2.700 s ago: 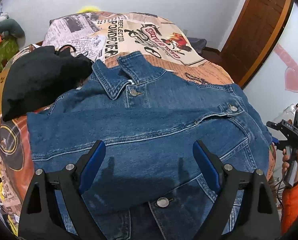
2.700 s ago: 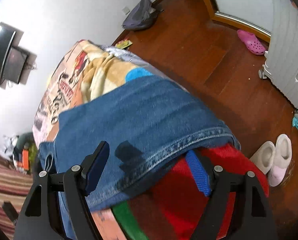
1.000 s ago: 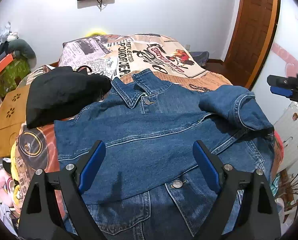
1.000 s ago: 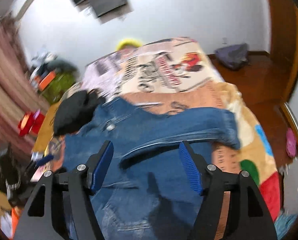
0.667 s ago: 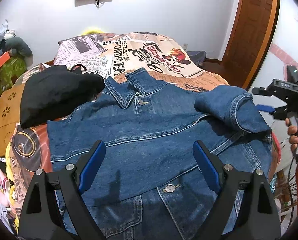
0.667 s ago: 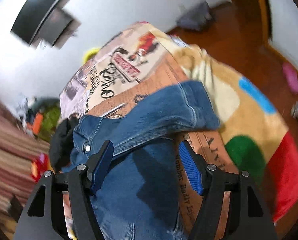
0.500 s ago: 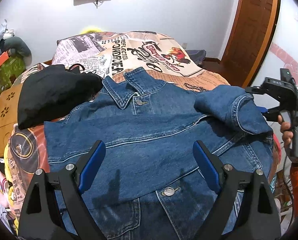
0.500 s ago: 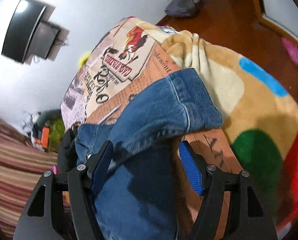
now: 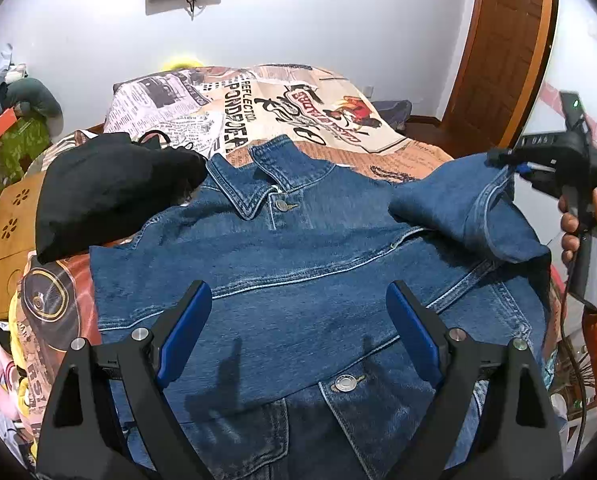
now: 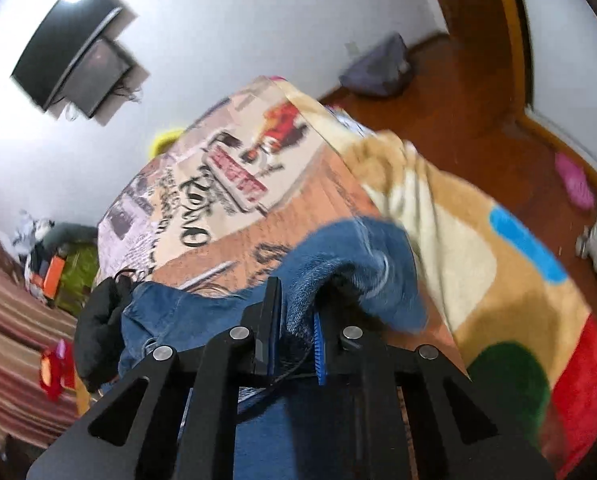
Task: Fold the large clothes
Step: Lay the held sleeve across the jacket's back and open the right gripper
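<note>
The denim jacket (image 9: 298, 272) lies front up on the bed (image 9: 298, 96), collar toward the far wall, so that its sleeves can be folded over the chest. The right tongs (image 10: 296, 320) have just been closing and now pinch the cuff of the sleeve (image 9: 458, 204) between their pads; in the left wrist view this sleeve is already doubled back toward the chest, with its cuff raised off the bed at the jacket's right edge. I judge the grip is at the cuff because from there the whole sleeve follows when it is carried. The left tongs (image 9: 298, 332) are wide open above the chest panel and hold nothing, probably waiting to press the cloth. A black garment (image 9: 110, 188) lies beside the collar, touching the shoulder.
</note>
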Demonstrator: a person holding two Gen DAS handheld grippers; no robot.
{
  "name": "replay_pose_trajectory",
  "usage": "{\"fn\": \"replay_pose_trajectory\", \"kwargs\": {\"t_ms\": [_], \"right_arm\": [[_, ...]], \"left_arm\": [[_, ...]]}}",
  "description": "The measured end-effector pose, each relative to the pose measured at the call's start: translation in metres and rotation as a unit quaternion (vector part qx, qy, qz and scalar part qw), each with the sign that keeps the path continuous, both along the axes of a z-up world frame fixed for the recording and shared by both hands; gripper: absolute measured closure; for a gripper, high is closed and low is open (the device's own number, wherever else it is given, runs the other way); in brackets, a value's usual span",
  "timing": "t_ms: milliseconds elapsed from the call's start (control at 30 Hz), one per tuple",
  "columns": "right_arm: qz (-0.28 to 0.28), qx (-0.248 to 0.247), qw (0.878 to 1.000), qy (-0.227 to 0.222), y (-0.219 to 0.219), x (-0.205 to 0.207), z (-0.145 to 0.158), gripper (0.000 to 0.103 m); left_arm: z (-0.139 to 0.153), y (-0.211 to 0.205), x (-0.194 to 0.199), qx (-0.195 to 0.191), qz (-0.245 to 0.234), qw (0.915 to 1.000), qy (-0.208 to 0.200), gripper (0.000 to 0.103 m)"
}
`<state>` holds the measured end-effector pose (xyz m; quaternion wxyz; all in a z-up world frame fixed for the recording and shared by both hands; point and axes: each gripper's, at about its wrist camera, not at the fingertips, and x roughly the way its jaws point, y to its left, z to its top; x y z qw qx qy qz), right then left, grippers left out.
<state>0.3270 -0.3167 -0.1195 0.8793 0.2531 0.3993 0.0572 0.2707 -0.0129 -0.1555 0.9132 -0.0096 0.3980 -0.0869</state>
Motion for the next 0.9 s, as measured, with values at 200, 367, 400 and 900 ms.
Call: {"fn": "replay_pose_trajectory", "kwargs": {"t_ms": [200,367,400,900], "right_arm": [[0.082,-0.028,0.994,-0.068,0.054,-0.019,0.061,0.091],[0.166,-0.04,0.981,-0.094,0.118,-0.032,0.086,0.092],[0.185,-0.046,0.977,-0.096,0.134,-0.035,0.088,0.092],[0.357,-0.081,0.92,0.138,0.272,-0.05,-0.066,0.087]], "left_arm": [[0.025,0.021,-0.012,-0.009,0.015,0.9993,-0.034,0.014],[0.042,0.05,-0.023,-0.011,0.037,0.9981,-0.049,0.014],[0.043,0.055,-0.026,-0.012,0.041,0.9979,-0.049,0.014],[0.023,0.118,-0.063,0.002,0.09,0.9959,-0.012,0.012]]}}
